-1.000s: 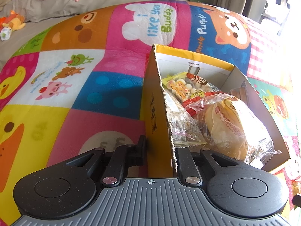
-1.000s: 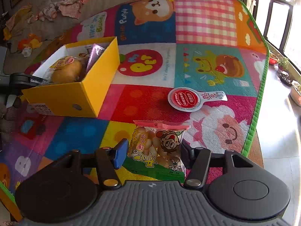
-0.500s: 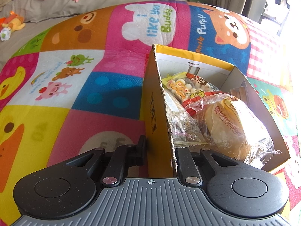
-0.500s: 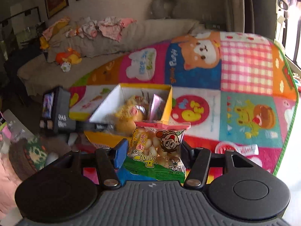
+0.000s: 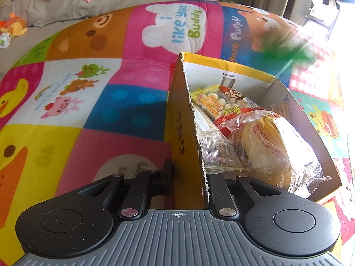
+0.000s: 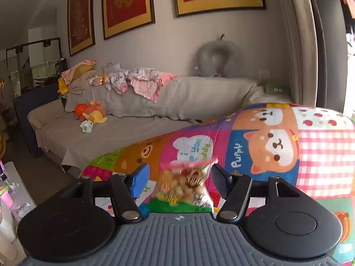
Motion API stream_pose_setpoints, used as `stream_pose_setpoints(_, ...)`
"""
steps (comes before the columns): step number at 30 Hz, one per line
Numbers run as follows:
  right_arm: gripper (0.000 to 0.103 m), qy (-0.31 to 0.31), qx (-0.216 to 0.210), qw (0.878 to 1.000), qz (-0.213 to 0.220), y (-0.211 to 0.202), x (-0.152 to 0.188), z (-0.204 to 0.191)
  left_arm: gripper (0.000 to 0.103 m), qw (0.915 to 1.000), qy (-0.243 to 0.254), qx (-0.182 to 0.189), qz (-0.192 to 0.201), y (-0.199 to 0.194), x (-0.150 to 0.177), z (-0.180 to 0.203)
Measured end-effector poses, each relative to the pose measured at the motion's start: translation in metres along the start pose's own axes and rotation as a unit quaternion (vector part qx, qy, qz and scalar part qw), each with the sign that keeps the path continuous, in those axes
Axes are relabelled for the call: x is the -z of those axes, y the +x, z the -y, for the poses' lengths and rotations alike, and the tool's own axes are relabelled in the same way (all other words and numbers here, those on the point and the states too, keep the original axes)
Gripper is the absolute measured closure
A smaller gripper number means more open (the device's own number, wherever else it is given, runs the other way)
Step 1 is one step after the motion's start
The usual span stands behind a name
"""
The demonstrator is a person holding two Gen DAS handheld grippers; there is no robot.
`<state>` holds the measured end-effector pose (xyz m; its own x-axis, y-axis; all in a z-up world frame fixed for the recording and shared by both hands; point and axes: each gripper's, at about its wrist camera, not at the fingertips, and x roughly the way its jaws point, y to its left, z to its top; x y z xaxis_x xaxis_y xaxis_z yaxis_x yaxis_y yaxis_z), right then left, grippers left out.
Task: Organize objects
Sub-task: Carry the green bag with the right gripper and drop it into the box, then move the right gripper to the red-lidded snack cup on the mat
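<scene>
My left gripper [image 5: 188, 173] is shut on the near wall of a yellow cardboard box [image 5: 184, 133] that rests on the colourful play mat [image 5: 88, 102]. Inside the box lie a snack bag with cartoon print [image 5: 221, 104], a wrapped bun [image 5: 273, 148] and a clear packet [image 5: 213, 153]. In the right wrist view a snack bag [image 6: 188, 186] sits blurred between the fingers of my right gripper [image 6: 179, 181], whose jaws stand apart from its sides; the bag looks loose. A blurred green shape [image 5: 286, 46] shows above the box's far right.
A grey-covered sofa [image 6: 111, 119] with clothes [image 6: 137, 82] and plush toys [image 6: 91, 115] runs behind the mat. A grey neck pillow [image 6: 217, 62] sits on its back. Framed pictures [image 6: 126, 2] hang on the wall. A low table edge [image 6: 15, 188] is at far left.
My right gripper has swung up and over the box, its view lifting from mat to sofa; its jaws have opened and the snack bag is now blurred. The left gripper has held still.
</scene>
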<state>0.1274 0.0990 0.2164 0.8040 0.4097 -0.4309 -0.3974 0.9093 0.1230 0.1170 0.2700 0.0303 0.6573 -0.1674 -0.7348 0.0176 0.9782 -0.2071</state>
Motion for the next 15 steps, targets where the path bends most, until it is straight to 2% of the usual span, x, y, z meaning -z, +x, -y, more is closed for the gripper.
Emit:
stream_pose_setpoints(3, 0.040, 0.023, 0.000, 0.999, -0.024, 0.011, 0.009, 0.014, 0.087, 1.0000, 0.000, 0.000, 0.001, 0.001, 0.000, 0.000)
stream_pose_setpoints(5, 0.034, 0.028, 0.016, 0.999, -0.034, 0.010, 0.018, 0.027, 0.087, 1.0000, -0.001, 0.000, 0.001, 0.001, 0.000, 0.000)
stream_pose_setpoints(10, 0.030, 0.041, 0.079, 0.994, -0.070, 0.002, 0.051, 0.074, 0.087, 1.0000, -0.003, 0.000, 0.003, 0.000, 0.001, -0.001)
stream_pose_setpoints(15, 0.030, 0.067, 0.137, 0.981, -0.118, -0.004, 0.094, 0.128, 0.087, 1.0000, -0.002, 0.000, 0.003, 0.000, 0.001, 0.000)
